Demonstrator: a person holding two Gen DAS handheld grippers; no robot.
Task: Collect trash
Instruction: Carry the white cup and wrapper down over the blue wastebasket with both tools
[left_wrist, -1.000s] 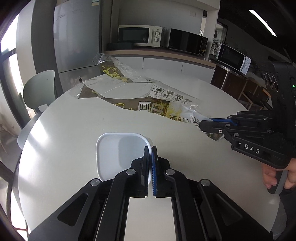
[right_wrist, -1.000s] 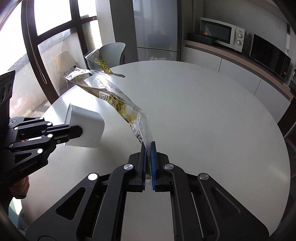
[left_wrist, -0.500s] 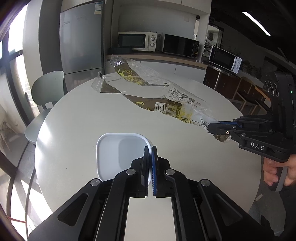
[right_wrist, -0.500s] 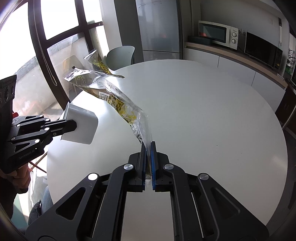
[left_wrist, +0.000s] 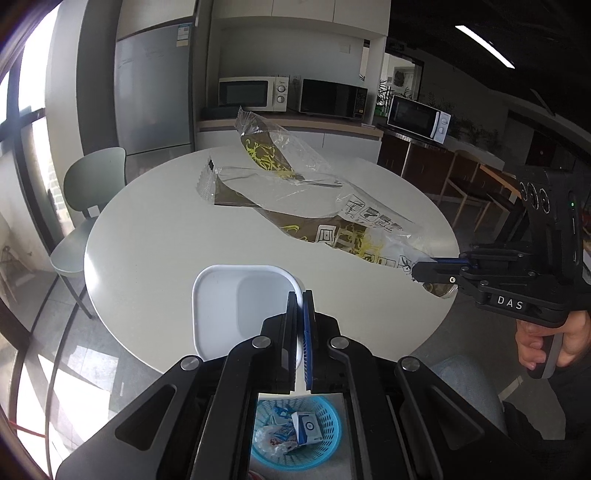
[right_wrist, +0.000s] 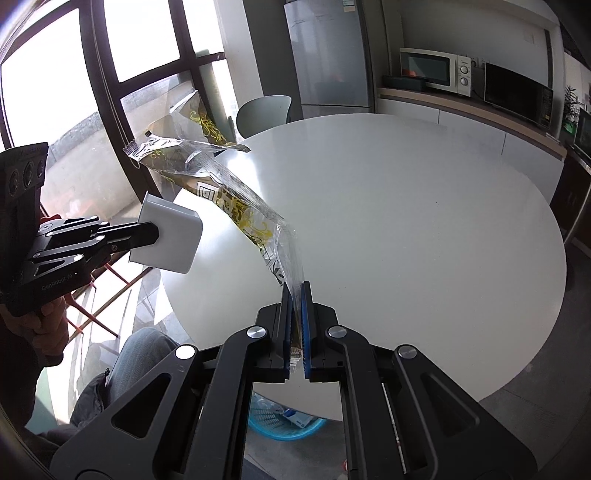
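Observation:
My left gripper (left_wrist: 300, 295) is shut on the rim of a white plastic tray (left_wrist: 236, 299), held in the air near the round table's front edge. In the right wrist view the same tray (right_wrist: 170, 236) hangs at the left in the left gripper (right_wrist: 153, 232). My right gripper (right_wrist: 294, 291) is shut on one end of a long clear wrapper with brown and yellow print (right_wrist: 229, 195), which trails up and left through the air. From the left wrist, the wrapper (left_wrist: 306, 206) stretches over the table to the right gripper (left_wrist: 419, 271).
The white round table (right_wrist: 406, 221) lies ahead. A blue mesh basket (left_wrist: 325, 443) with several bits of trash stands on the floor below the grippers, also seen as the basket (right_wrist: 280, 424). A grey-green chair (left_wrist: 92, 184), fridge and microwaves stand beyond. A person's knee (right_wrist: 144, 354) is near.
Both grippers have drawn back from over the table toward its near edge, carrying the tray and the wrapper. The blue basket on the floor has come into view beneath them.

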